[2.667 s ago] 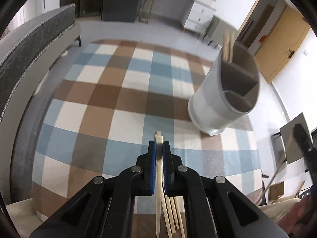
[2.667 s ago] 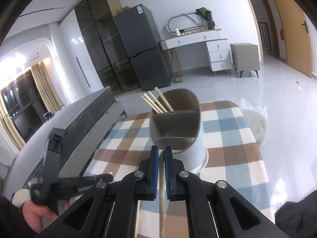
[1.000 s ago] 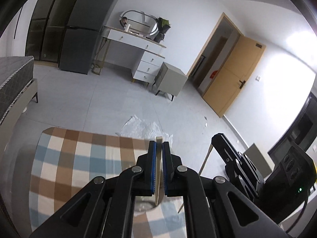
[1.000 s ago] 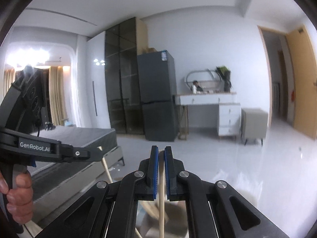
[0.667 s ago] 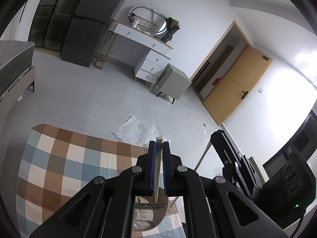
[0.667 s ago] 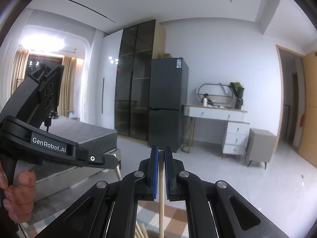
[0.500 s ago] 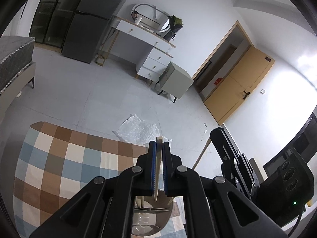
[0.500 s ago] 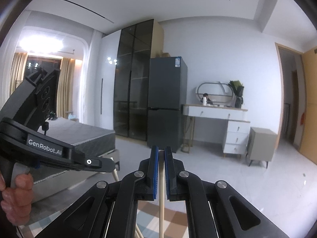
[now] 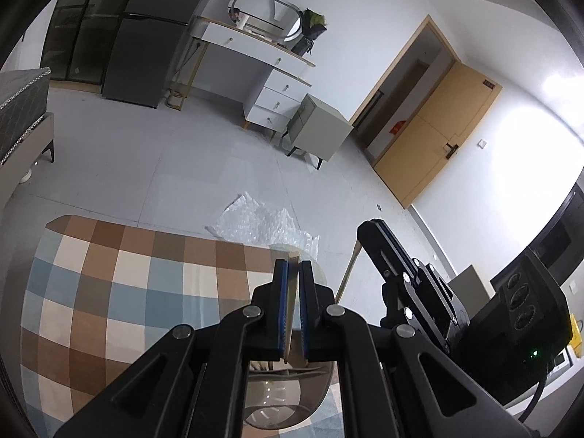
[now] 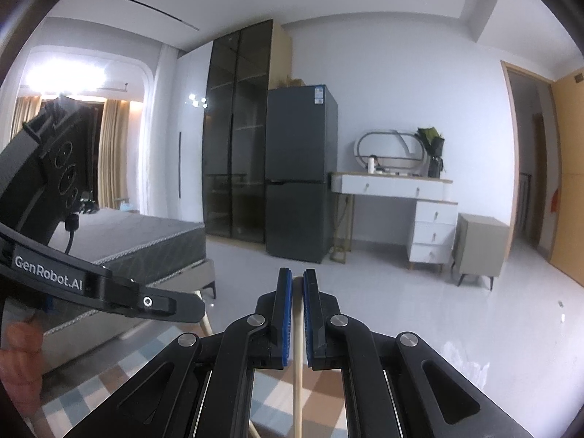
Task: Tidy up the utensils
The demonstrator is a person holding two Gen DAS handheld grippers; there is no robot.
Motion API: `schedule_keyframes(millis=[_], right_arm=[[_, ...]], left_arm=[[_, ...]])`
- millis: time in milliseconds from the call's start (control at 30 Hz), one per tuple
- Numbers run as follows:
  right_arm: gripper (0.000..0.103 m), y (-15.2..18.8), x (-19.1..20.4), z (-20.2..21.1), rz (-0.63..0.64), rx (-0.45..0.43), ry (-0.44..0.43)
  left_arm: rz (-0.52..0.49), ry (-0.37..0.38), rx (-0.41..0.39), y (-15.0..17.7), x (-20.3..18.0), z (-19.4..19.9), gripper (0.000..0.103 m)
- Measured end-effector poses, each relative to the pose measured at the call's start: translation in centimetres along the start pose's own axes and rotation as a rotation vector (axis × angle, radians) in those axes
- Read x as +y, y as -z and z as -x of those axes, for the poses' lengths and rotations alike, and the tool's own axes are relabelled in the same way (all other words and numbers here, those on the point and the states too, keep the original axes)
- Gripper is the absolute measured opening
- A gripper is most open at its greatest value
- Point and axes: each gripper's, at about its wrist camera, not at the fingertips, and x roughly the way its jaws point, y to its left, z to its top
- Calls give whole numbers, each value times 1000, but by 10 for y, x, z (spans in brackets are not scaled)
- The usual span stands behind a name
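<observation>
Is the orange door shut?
No, in the left wrist view the orange door is swung open, with a dark doorway showing beside it.

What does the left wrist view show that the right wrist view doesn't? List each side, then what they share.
Left wrist only: the utensil holder under the left gripper, bubble wrap on the floor, and the right gripper.
Right wrist only: the bed, curtains, a hand.
Both: each gripper shut on a chopstick, the checked cloth, fridge, white desk.
</observation>
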Motion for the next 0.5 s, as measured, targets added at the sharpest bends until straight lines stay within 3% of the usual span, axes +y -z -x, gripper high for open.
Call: schedule_keyframes(millis=[267, 500], right_arm=[[5, 14, -2, 7, -12, 64, -31], [8, 25, -14, 8, -101, 161, -53]], left_arm=[[26, 9, 98, 14, 7, -13, 1], [31, 3, 156, 21, 5, -16, 1]])
